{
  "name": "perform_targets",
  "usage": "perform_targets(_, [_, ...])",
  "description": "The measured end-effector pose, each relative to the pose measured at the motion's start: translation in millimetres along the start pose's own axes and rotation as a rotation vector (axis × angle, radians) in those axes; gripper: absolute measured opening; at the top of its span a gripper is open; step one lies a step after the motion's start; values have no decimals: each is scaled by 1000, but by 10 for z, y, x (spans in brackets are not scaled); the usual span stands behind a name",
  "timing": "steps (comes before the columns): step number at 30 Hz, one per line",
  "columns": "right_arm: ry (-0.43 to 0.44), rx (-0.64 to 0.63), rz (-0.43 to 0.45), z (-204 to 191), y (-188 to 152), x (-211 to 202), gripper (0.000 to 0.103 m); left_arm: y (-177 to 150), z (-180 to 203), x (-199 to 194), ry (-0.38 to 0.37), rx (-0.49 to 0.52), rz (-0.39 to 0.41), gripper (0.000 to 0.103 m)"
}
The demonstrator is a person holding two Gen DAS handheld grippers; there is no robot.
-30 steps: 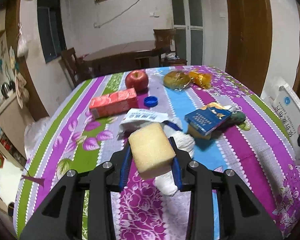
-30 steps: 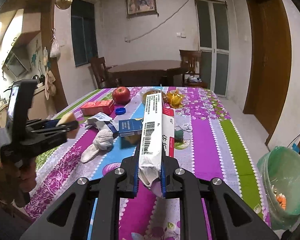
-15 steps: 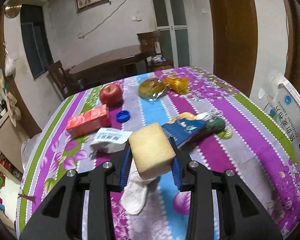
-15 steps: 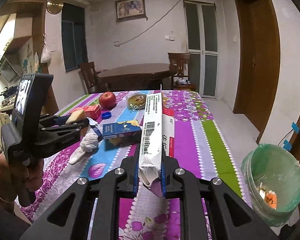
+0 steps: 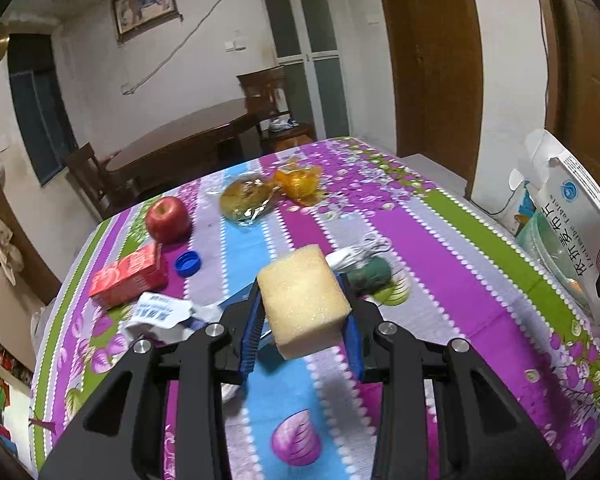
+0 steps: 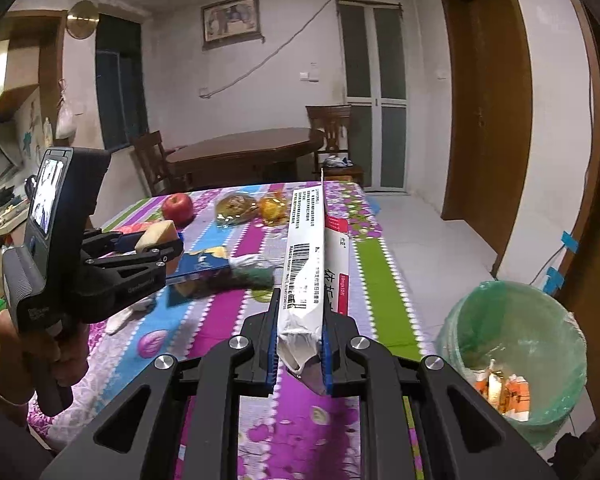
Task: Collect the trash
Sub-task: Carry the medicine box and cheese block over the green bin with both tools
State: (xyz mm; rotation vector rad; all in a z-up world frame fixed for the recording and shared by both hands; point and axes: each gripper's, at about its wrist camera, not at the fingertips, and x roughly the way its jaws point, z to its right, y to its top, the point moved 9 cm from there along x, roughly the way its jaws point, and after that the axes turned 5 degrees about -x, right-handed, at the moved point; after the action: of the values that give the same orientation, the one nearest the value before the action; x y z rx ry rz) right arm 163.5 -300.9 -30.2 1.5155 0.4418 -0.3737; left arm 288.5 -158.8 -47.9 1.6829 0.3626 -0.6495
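Left wrist view: the left hand-held gripper clamps a yellow sponge above the bench.

Right wrist view: the right hand-held gripper pinches a flattened white box; a green-lined bin stands on the floor at right.

The white medicine box, at three o'clock in the left wrist view, reads "依托麦布片" and, less clearly, "Ezetimibe Tablets". In the right wrist view its side carries a barcode and "10mg".

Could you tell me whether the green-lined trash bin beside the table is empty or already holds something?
Not empty. The right wrist view looks into the green-lined trash bin, and orange and white scraps lie at its bottom. It is far from full.
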Motion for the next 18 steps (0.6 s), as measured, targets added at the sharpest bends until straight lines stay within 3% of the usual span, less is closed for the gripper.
perform_targets(18, [-194,41,-20,1003,35,-353,17,292,1062,37,-136,146,20,33])
